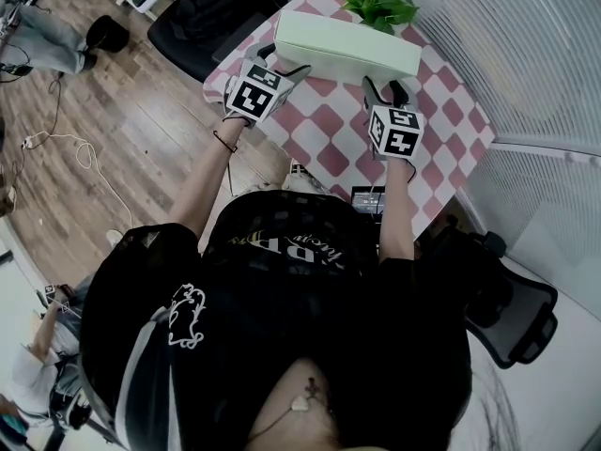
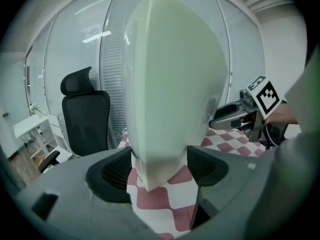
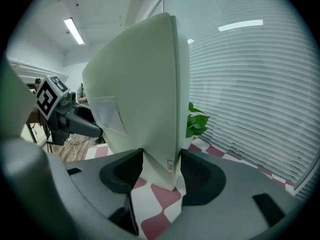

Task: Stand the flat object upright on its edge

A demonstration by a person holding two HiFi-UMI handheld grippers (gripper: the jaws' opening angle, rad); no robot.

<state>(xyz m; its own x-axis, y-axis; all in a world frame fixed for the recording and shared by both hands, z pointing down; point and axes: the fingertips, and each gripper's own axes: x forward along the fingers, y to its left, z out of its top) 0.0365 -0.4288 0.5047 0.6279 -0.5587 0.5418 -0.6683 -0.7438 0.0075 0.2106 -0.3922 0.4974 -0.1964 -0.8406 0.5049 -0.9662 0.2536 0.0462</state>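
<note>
A pale green flat box (image 1: 343, 45) stands on its long edge across the red-and-white checked table (image 1: 324, 125). My left gripper (image 1: 270, 59) is shut on the box's left end, and in the left gripper view the box (image 2: 172, 79) rises tall between the jaws, its lower corner just above the cloth. My right gripper (image 1: 390, 90) is shut on the right end; in the right gripper view the box (image 3: 142, 94) fills the gap between the pads (image 3: 192, 171). The other gripper (image 2: 250, 114) shows past the box.
A green potted plant (image 1: 380, 3) stands right behind the box at the table's far edge. Black office chairs (image 1: 211, 17) sit left of the table and another chair (image 1: 507, 299) at my right. White blinds (image 1: 526, 54) close off the right side.
</note>
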